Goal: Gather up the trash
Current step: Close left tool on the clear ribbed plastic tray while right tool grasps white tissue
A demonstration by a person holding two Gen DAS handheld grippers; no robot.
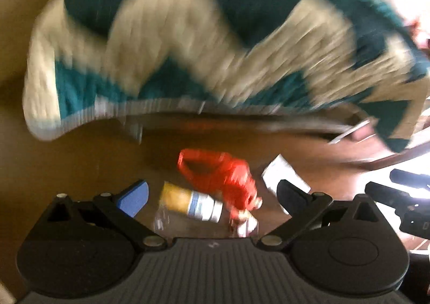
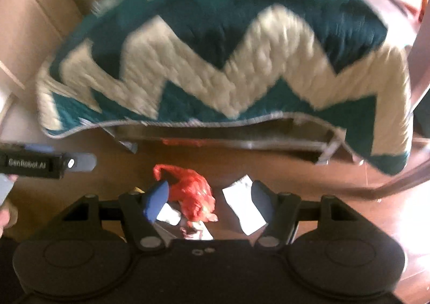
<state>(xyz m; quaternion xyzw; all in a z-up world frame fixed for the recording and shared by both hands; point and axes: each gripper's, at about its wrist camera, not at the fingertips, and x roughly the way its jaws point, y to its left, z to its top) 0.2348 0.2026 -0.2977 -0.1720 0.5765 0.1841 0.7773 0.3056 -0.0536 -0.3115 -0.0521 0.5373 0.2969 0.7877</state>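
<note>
Right now the left gripper (image 1: 212, 196) is hanging with its jaws spread wide and nothing between them, and the right gripper (image 2: 209, 199) is doing the same, its fingers parted and empty. Directly below and ahead of both, a small heap of litter is lying on the wooden floor (image 1: 80, 158): a plastic bottle (image 1: 192, 203) with a yellow and pale label, a crumpled red plastic bag (image 1: 223, 175), and a white paper scrap (image 1: 282, 172). From the left tool, the bottle is sitting squarely inside the open span, its long axis running slantwise from upper left to lower right, roughly across the line of the fingers. The red bag is touching its far end, and the paper is lying off toward the right finger. From the right tool the red bag is sitting centred between the jaws. Judging by this, the left looks better placed for the bottle. Beyond, a teal and cream zigzag blanket (image 2: 228, 62) is draping over furniture, badly blurred.
</note>
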